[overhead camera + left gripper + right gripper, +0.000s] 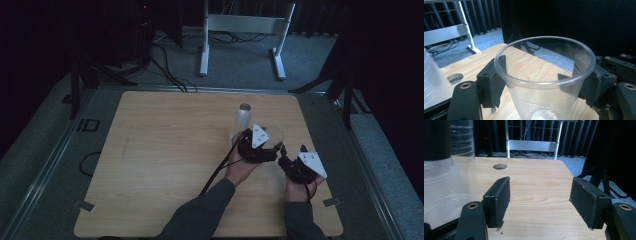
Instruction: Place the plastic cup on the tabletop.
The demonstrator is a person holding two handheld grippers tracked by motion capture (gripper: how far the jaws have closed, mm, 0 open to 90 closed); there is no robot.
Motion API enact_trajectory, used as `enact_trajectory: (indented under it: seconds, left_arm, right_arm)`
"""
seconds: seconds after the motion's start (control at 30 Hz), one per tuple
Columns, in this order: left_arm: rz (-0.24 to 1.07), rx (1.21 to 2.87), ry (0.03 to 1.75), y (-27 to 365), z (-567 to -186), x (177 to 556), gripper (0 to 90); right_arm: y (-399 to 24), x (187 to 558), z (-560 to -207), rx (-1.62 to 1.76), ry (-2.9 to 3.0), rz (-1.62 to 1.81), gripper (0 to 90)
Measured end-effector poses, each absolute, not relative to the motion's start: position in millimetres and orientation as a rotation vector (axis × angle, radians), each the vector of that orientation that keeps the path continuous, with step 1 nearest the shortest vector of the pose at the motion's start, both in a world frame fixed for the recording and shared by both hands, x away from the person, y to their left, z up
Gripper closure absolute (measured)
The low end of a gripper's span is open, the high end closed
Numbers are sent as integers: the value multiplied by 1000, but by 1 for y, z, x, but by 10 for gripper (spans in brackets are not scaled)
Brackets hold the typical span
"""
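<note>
Clear cup (544,82) stands on the tabletop (165,165), pinched, it seems, by the left claw (544,86); right claw (540,203) is spread, holding nothing.

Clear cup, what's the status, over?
Left gripper shut on clear cup, upright. Right gripper open, empty. Stack of cups close beside.
</note>
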State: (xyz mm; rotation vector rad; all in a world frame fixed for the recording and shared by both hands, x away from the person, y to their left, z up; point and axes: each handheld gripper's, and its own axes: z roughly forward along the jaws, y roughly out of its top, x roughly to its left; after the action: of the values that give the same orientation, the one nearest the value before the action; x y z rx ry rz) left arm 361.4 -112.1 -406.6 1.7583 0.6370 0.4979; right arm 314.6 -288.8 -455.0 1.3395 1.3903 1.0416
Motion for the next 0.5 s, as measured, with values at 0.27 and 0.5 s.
enact_trajectory:
  seconds: [0.27,0.5]
  left_arm:
    - [498,1752,640,-107,-411,359,281]
    - [498,1757,638,-105,-418,357,281]
  right_arm:
    - [-288,315,-455,1331,1395,1037,320]
    - [-288,314,-456,1338,1402,1032,320]
